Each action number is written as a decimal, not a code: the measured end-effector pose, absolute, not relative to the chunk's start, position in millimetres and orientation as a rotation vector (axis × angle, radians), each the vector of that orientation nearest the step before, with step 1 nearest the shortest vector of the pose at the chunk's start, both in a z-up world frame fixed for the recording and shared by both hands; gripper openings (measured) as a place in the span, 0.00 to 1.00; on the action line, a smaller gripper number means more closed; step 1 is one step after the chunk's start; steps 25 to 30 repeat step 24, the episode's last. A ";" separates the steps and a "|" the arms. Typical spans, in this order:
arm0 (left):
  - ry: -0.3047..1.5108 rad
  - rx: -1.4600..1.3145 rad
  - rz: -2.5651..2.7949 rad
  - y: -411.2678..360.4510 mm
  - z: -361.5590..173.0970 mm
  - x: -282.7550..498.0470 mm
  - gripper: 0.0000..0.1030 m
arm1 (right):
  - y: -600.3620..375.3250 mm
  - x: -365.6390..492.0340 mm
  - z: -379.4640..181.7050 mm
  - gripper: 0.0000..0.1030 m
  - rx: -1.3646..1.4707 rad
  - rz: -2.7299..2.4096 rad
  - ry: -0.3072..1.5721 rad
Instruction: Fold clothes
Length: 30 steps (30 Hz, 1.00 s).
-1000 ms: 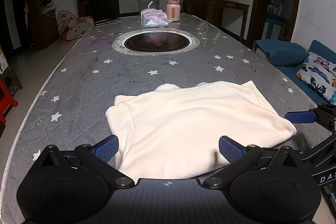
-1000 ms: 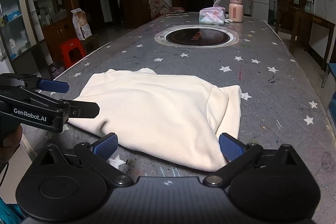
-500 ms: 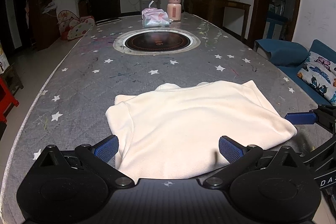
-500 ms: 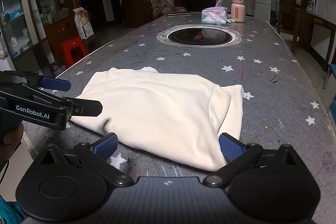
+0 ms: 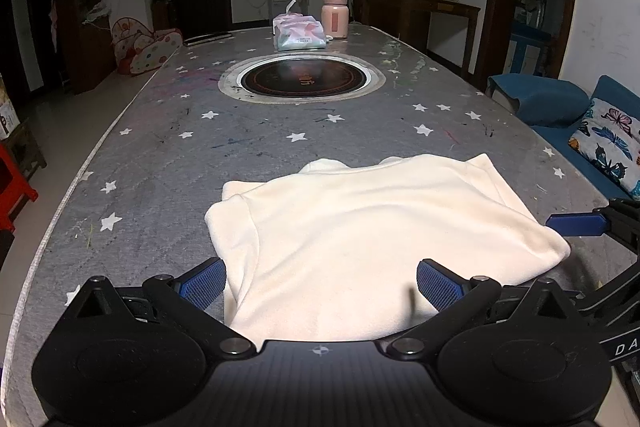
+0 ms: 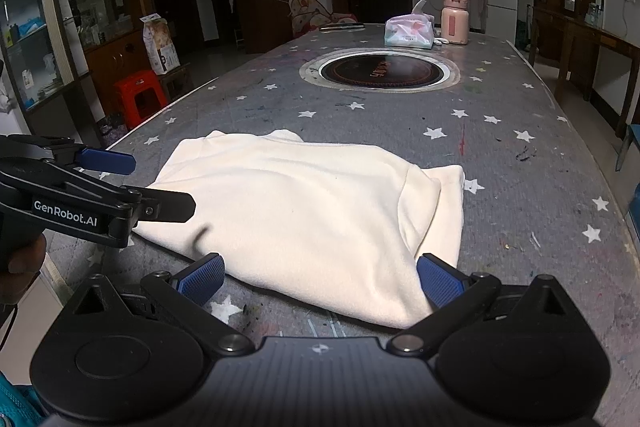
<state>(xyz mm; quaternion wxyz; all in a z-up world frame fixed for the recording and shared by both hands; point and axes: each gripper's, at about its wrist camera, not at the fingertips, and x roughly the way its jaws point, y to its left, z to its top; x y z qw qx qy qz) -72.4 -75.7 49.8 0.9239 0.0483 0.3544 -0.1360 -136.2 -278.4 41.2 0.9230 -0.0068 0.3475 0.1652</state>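
A cream fleece garment (image 5: 372, 235) is laid folded on the star-patterned grey counter (image 5: 168, 163) — just ahead of both grippers. The left gripper (image 5: 320, 281) and right gripper (image 6: 320, 277) are held with jaws apart, nothing clamped between them.

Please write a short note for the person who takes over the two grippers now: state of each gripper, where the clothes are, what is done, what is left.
Left gripper: open, empty, at the near edge of the garment.
Right gripper: open, empty, at the near edge on its side.
The cream garment lies flat on the star-patterned table, near end, partly folded: one side is turned in over the body, with a sleeve end showing along its edge in the right wrist view.
The tissue pack and pink bottle stand at the far end, out of the way.
Done: first side folds, it seems. Left: probably grip the near edge and fold it across.
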 end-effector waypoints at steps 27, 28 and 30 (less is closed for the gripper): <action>0.726 0.095 -0.265 -71.0 50.5 -68.8 1.00 | -268.0 -135.0 48.8 1.00 -0.053 0.385 0.693; 0.726 0.095 -0.265 -71.0 50.5 -68.8 1.00 | -268.0 -135.0 48.8 1.00 -0.053 0.385 0.693; 0.726 0.095 -0.265 -71.0 50.5 -68.8 1.00 | -268.0 -135.0 48.8 1.00 -0.053 0.385 0.693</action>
